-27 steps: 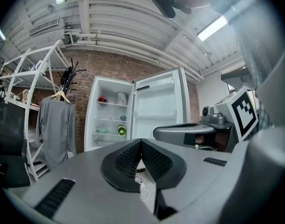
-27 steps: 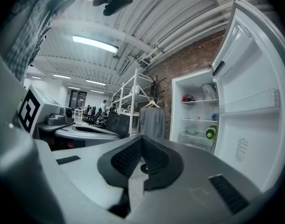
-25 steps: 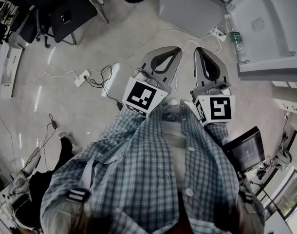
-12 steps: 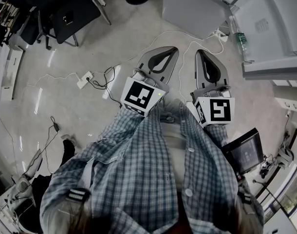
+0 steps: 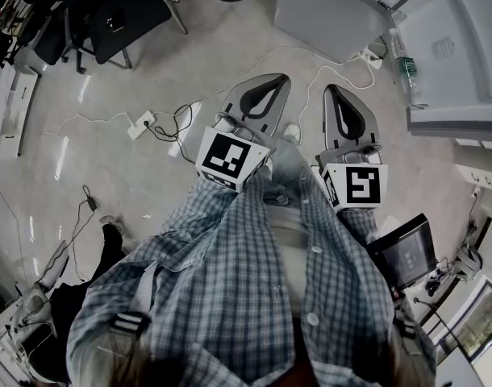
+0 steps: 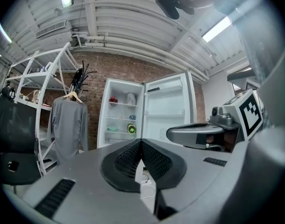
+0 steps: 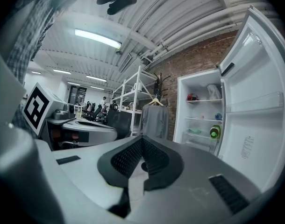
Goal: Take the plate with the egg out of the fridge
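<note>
The white fridge (image 6: 126, 113) stands open across the room, its door (image 6: 168, 108) swung to the right. Its shelves hold a red item, a white bag, a green bottle (image 6: 131, 129) and a pale green plate (image 7: 195, 130); no egg can be made out at this distance. In the head view the fridge (image 5: 439, 63) is at the upper right. My left gripper (image 5: 278, 79) and right gripper (image 5: 333, 91) are held side by side in front of the checked shirt. Both are shut and empty, and both point towards the fridge from well short of it.
Cables and a power strip (image 5: 139, 125) lie on the floor ahead to the left. A dark chair (image 5: 121, 22) stands at the upper left. A grey shirt (image 6: 67, 125) hangs on a rack left of the fridge. A monitor (image 5: 403, 252) is at my right.
Both grippers have drifted slightly up the head view and the fridge has slid a little to the right. The jaws stay shut.
</note>
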`<action>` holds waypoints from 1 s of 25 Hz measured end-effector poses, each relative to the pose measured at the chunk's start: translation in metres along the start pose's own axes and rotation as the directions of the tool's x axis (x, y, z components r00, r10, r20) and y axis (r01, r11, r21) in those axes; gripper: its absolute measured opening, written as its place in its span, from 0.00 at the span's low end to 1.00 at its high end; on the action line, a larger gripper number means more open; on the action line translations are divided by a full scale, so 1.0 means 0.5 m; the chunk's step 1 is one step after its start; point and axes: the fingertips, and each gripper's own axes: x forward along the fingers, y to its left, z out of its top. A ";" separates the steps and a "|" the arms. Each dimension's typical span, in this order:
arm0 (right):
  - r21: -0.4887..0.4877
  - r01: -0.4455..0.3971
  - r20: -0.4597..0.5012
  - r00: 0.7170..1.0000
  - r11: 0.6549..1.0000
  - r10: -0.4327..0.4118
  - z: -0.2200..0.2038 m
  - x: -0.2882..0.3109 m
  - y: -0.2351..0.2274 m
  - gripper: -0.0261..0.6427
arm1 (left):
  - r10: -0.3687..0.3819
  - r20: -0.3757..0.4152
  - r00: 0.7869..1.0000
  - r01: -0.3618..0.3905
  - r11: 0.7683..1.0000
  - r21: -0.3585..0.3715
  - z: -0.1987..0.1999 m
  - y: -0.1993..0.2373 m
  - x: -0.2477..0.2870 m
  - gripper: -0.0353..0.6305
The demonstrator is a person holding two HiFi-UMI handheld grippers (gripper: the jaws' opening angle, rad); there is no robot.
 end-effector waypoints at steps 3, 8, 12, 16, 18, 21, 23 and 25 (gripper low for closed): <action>0.006 -0.008 0.003 1.000 1.000 0.008 -0.010 -0.002 -0.008 0.05 | 0.008 0.002 1.000 -0.008 1.000 0.005 -0.004 -0.008 0.004 0.06; -0.007 -0.024 0.017 1.000 1.000 0.024 0.000 0.026 -0.009 0.05 | 0.041 0.012 0.999 -0.041 0.999 0.006 0.001 0.024 0.005 0.06; -0.005 -0.014 0.021 1.000 1.000 0.015 -0.005 0.064 -0.024 0.05 | 0.043 0.004 0.999 -0.043 0.999 0.008 -0.007 0.054 0.027 0.06; -0.020 -0.007 0.032 0.999 1.000 0.007 -0.003 0.073 -0.055 0.05 | 0.047 0.006 0.999 -0.047 0.999 0.016 -0.004 0.052 0.050 0.06; -0.017 -0.004 0.037 0.999 1.000 0.004 0.010 0.069 -0.073 0.05 | 0.052 0.011 0.999 -0.052 0.999 0.014 0.009 0.044 0.059 0.06; -0.029 -0.015 0.033 0.999 0.999 0.016 0.023 0.108 -0.115 0.05 | 0.061 0.022 0.998 -0.061 0.998 0.018 0.029 0.061 0.106 0.06; -0.041 -0.029 0.035 0.999 0.999 0.030 0.026 0.140 -0.141 0.05 | 0.071 0.026 0.997 -0.071 0.997 0.015 0.036 0.080 0.139 0.06; -0.042 -0.036 0.036 0.999 0.998 0.037 0.031 0.166 -0.162 0.05 | 0.079 0.028 0.996 -0.080 0.997 0.012 0.041 0.096 0.167 0.06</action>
